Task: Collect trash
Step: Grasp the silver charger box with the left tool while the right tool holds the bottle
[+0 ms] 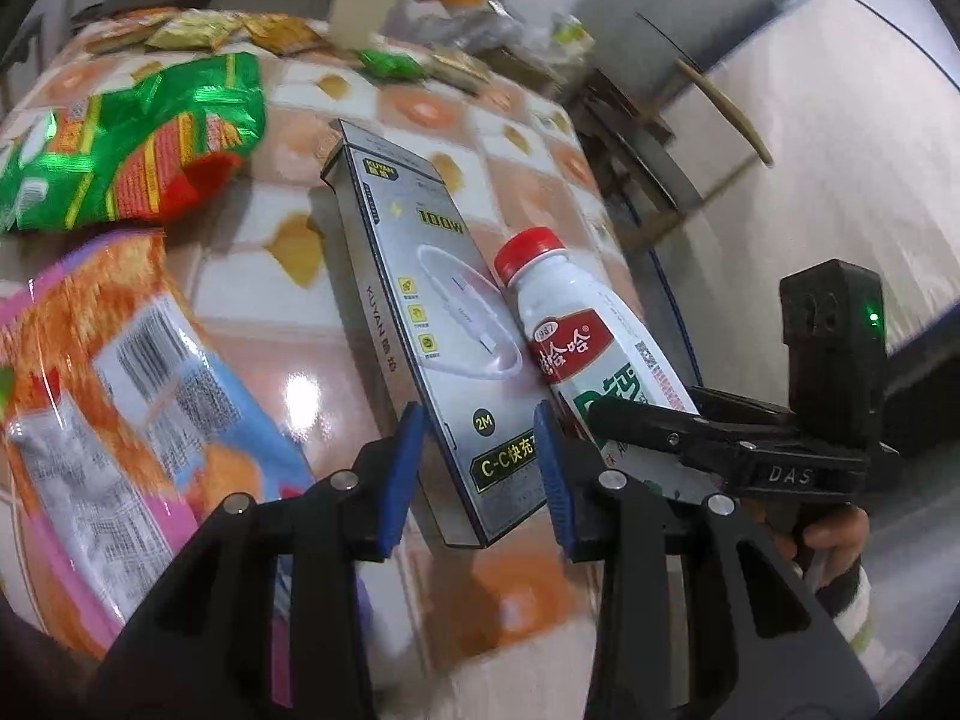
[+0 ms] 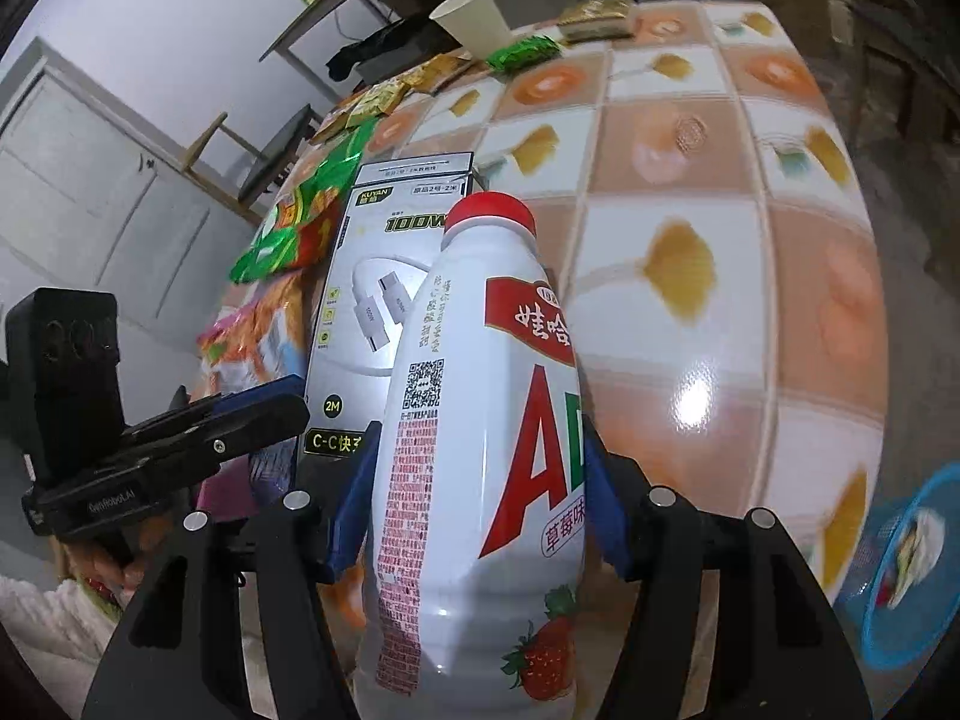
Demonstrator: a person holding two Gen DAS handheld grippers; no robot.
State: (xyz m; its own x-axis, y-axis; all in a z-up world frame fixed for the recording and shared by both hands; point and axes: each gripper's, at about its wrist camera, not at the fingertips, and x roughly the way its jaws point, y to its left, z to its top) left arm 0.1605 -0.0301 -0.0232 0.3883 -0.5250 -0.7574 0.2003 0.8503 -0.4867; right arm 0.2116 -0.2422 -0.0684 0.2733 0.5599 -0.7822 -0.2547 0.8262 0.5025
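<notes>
A glossy counter (image 2: pixel 690 192) tiled in orange, white and gold leaf squares; behind it a white panelled door (image 2: pixel 78 180) and wooden shelf (image 2: pixel 336 6).

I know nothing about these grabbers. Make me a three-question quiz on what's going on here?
1. True or false: the left gripper clamps the cable box.
2. What colour is the cap of the bottle in the right gripper?
3. The paper cup is: A) lying flat, B) standing on the table, C) inside the blue basket.

Key: 1 true; 2 red; 3 B.
</notes>
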